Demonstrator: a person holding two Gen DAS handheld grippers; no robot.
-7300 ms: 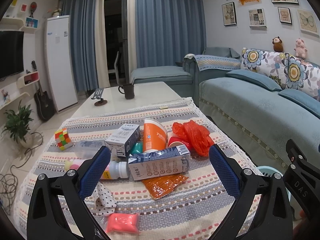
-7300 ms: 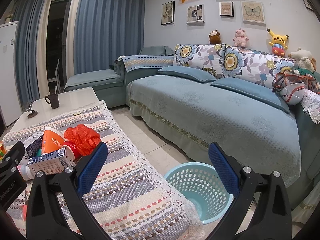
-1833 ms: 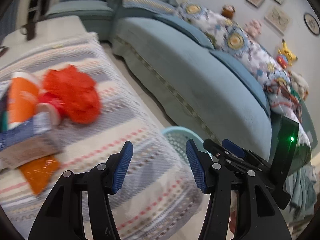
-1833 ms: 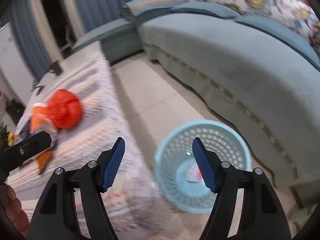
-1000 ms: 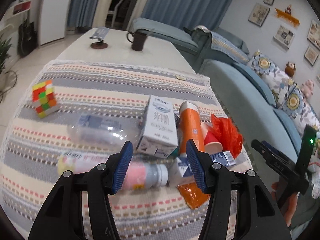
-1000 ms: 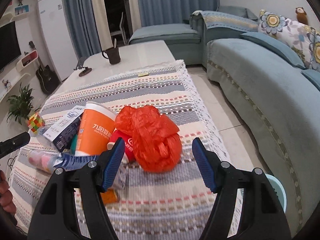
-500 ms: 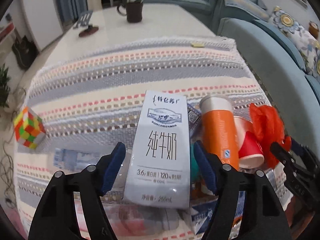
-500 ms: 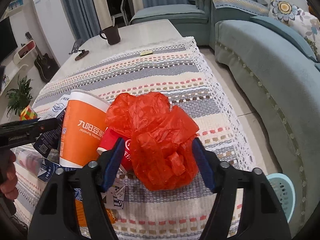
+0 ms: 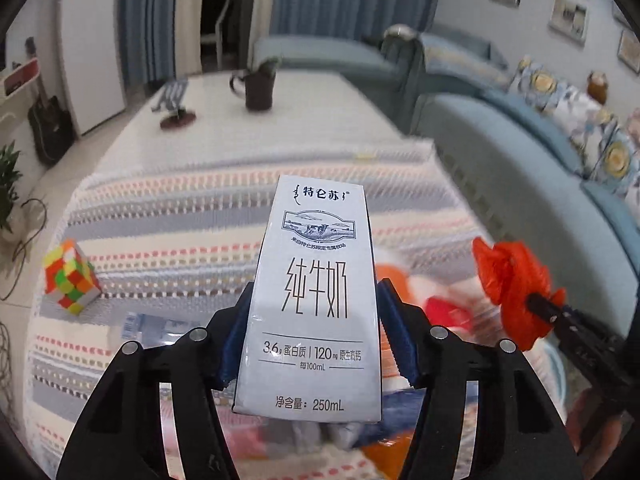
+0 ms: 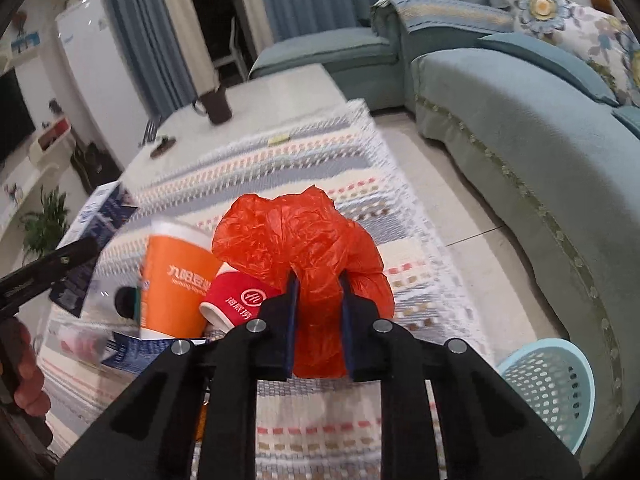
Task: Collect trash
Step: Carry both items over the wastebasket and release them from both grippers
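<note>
A living-room table under a striped cloth (image 9: pixel 168 216), strewn with trash. The left gripper (image 9: pixel 314 336) has its blue pads against both sides of a white milk carton (image 9: pixel 316 292), jaws closing on it; the carton stands lifted before the lens, printed 特仑苏 above a pasture scene, 纯牛奶 in large strokes, then "3.6g 蛋白质 | 120mg 原生高钙, 每100mL" and "净含量: 250mL". The right gripper (image 10: pixel 318 312) is clenched tight on a crumpled red plastic bag (image 10: pixel 296 240), pinching a fold of it between the pads. Just left of the bag lie an orange cup (image 10: pixel 172 280) marked 九阳豆浆 and "Joyoung", and a red paper cup (image 10: pixel 236 296) with a white round logo and Chinese characters, tipped on its side and touching the bag. A blue carton (image 10: pixel 124 354) lies below them, its print too blurred to read. A colour cube (image 9: pixel 70 278) sits near the cloth's left edge, a dark mug (image 9: pixel 258 88) on the bare far end of the table. On the floor between table and sofa (image 10: pixel 540 120) stands the pale blue basket (image 10: pixel 556 384).
</note>
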